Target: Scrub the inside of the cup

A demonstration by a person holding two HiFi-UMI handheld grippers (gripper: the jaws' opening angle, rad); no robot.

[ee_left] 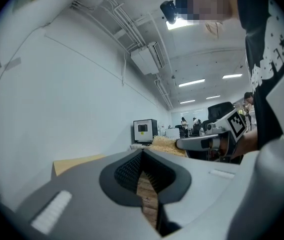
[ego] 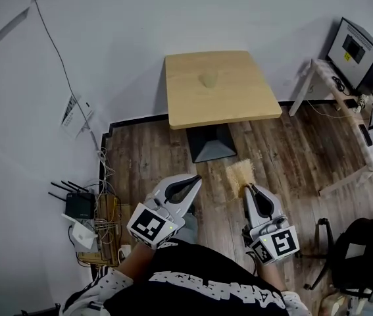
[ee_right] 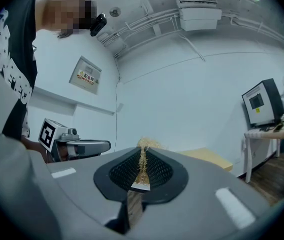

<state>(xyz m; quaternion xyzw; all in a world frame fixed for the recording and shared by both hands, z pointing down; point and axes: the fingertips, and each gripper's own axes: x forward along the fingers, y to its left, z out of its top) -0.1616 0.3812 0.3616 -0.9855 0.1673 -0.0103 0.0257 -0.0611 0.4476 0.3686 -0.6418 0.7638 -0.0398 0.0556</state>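
Observation:
A pale tan cup (ego: 208, 79) stands near the middle of the small wooden table (ego: 239, 101), well ahead of both grippers. My right gripper (ego: 247, 188) is shut on a straw-coloured fibrous scrub pad (ego: 241, 174), which sticks out past its tips. In the right gripper view the pad (ee_right: 143, 164) is pinched between the closed jaws of that gripper (ee_right: 143, 151). My left gripper (ego: 196, 178) is shut with nothing in it; in the left gripper view (ee_left: 143, 154) only wooden floor shows behind the closed jaws. Both grippers hang level over the floor, short of the table.
The table's black base (ego: 211, 143) stands on wooden floor. A router with cables (ego: 79, 206) lies by the left wall. A white desk with a monitor (ego: 360, 45) stands at the right, and a black chair (ego: 364, 255) is at the lower right.

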